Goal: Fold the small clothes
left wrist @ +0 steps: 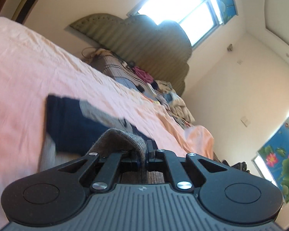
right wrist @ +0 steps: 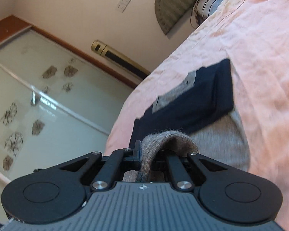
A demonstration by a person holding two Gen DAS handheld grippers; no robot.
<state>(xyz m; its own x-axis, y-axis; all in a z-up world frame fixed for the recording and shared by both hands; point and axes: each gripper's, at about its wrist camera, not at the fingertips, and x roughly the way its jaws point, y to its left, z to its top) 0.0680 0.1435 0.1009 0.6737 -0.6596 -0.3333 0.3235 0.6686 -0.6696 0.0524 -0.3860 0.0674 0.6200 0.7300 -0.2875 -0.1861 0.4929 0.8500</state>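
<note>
On a bed draped in a creased pink sheet point(left wrist: 28, 61), a small grey-brown knitted garment point(left wrist: 123, 140) is being gripped at two points. Its woolly edge is being pinched in the clenched left gripper point(left wrist: 142, 154), where the fabric is arching up in a loop above the black fingers. In the right wrist view, another stretch of the same knit point(right wrist: 163, 140) is being clamped by the right gripper point(right wrist: 144, 154), again humped over the closed jaws. Just beyond both grippers, a folded navy garment point(right wrist: 202, 100) with a pale grey panel is lying flat on the sheet, toward the bed's near edge, and a light grey knitted piece point(right wrist: 227, 144) is showing beside it, tucked partly beneath. Further along the bed, toward the padded olive headboard point(left wrist: 148, 44), a heap of mixed clothing point(left wrist: 163, 94) and cables is being left at the far end. A bright window point(left wrist: 181, 5) is glaring above the headboard, and frosted sliding doors point(right wrist: 38, 96) with a flower pattern are standing beside the bed.
</note>
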